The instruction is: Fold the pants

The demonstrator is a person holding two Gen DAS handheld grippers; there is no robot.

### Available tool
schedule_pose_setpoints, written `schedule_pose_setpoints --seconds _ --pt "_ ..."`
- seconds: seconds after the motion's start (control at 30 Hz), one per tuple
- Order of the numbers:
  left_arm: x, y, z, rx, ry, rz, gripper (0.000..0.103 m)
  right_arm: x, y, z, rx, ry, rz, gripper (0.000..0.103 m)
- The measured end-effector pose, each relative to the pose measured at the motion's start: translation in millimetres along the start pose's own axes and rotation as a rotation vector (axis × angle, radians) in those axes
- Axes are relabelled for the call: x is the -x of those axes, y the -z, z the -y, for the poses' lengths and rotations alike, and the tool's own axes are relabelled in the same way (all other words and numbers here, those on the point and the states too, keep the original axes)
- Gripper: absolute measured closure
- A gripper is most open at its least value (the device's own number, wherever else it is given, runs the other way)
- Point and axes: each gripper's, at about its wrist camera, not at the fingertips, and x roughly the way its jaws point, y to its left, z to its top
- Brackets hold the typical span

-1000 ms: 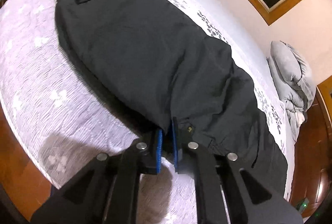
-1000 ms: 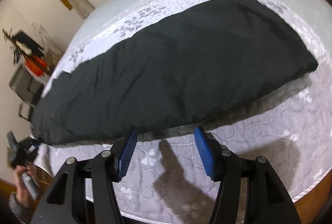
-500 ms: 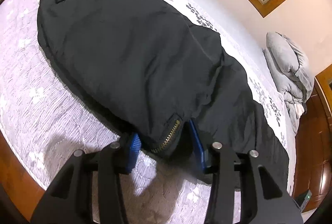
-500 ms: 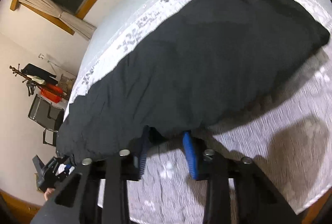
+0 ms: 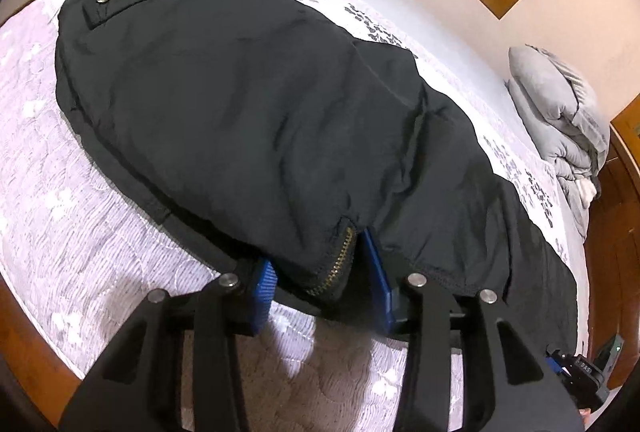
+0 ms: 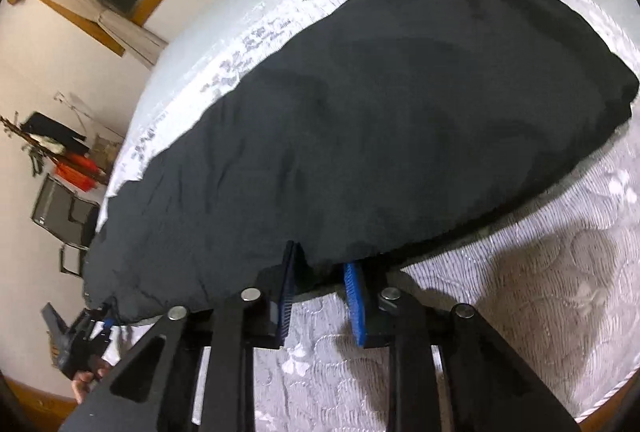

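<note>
Bedspread [image 5: 60,232] is carrying black pants [image 5: 240,112] | your left gripper [image 5: 320,284] is straddling the zipper hem, unclamped | your right gripper [image 6: 320,288] is opening, pants edge between.

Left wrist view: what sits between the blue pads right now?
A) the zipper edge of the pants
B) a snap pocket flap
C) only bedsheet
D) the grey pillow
A: the brass zipper on the near edge of the black pants lies between the left gripper pads.
</note>
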Motion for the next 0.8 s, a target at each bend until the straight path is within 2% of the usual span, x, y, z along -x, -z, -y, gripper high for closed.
schedule_pose_setpoints --seconds 0.03,0.1,0.13,0.2,0.27,0.33,0.4,0.5,0.57,0.7,0.8 --pt "3.1 -0.3 -0.7 0.007 -0.009 0.002 0.060 5.6 1.4 1.5 -0.002 -0.007 0.018 0.044" --pt "11.9 1.4 0.8 0.010 -0.038 0.022 0.055 18.5 4.3 1.2 0.024 0.000 0.043 0.044" --pt "17.1 3.8 2.7 0.011 -0.040 0.028 0.047 23.1 5.3 2.4 0.027 0.003 0.045 0.044" --pt "28.3 11.7 11.7 0.000 -0.025 0.032 0.037 35.4 7.6 15.2 -0.022 -0.002 0.063 0.039" --pt "36.1 18.2 25.9 -0.050 0.002 0.032 0.033 45.1 7.5 33.3 -0.097 -0.013 0.083 0.032" --pt "43.3 26.4 49.4 -0.146 0.043 0.031 0.020 53.7 6.9 59.6 -0.206 -0.047 0.119 0.027" --pt "45.7 33.7 71.2 -0.242 0.081 0.020 0.013 57.7 4.6 81.6 -0.294 -0.073 0.143 0.026" --pt "40.6 43.6 104.5 -0.413 0.088 -0.005 0.013 57.8 -0.7 107.8 -0.374 -0.105 0.167 0.021" --pt "34.2 46.5 115.3 -0.466 0.077 -0.013 0.013 54.1 -5.2 120.2 -0.404 -0.133 0.177 0.021" --pt "16.1 40.4 123.0 -0.414 0.142 -0.078 0.013 42.0 -17.1 119.2 -0.444 -0.159 0.201 0.018" --pt "8.4 46.9 140.8 -0.385 0.200 -0.082 0.013 35.8 -22.4 105.2 -0.398 -0.170 0.204 0.021"
